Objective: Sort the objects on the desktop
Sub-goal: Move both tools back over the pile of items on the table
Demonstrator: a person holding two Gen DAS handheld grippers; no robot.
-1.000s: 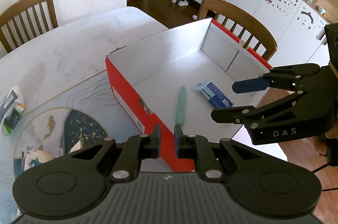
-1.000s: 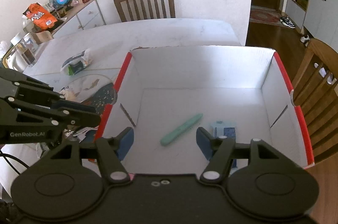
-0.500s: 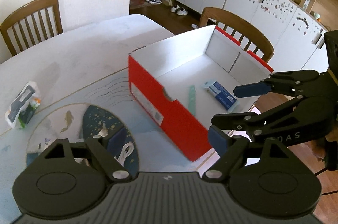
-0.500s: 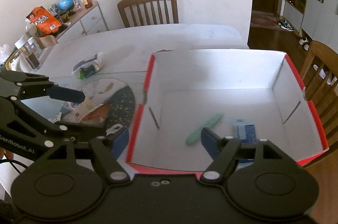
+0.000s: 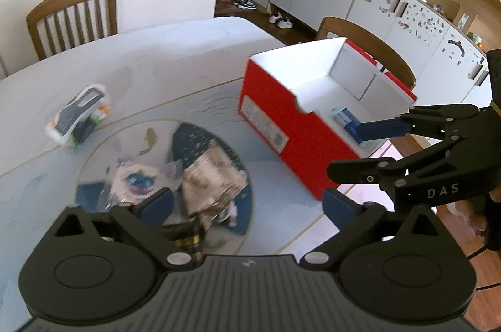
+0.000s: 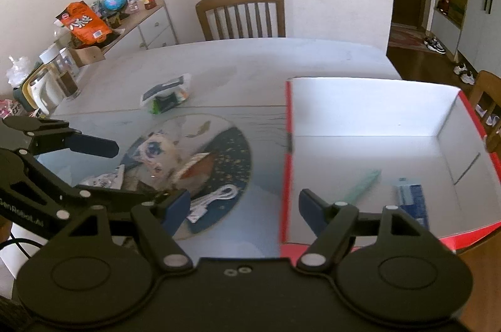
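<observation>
A red shoe box (image 5: 281,128) (image 6: 369,119) with a white inside stands on the right of the table. In it lie a green pen (image 6: 360,184) and a small blue carton (image 6: 410,200) (image 5: 344,117). Left of the box, a round patterned mat (image 6: 231,156) carries a heap of crumpled packets (image 5: 213,178) (image 6: 162,156) and a white cable (image 6: 219,195). My left gripper (image 5: 247,203) (image 6: 134,169) hovers over this heap, its jaws opening with nothing between them. My right gripper (image 6: 244,205) (image 5: 360,150) is open and empty, above the box's left wall.
A white and black packet (image 5: 78,112) (image 6: 167,94) lies on the table beyond the mat. Wooden chairs (image 6: 241,12) (image 5: 366,44) stand at the far and right sides. A sideboard (image 6: 141,25) with jars and snacks is at the back left.
Both grippers have swung left from over the box toward the round mat. The left gripper went from shut to wide open, and the right one opened a little wider.
</observation>
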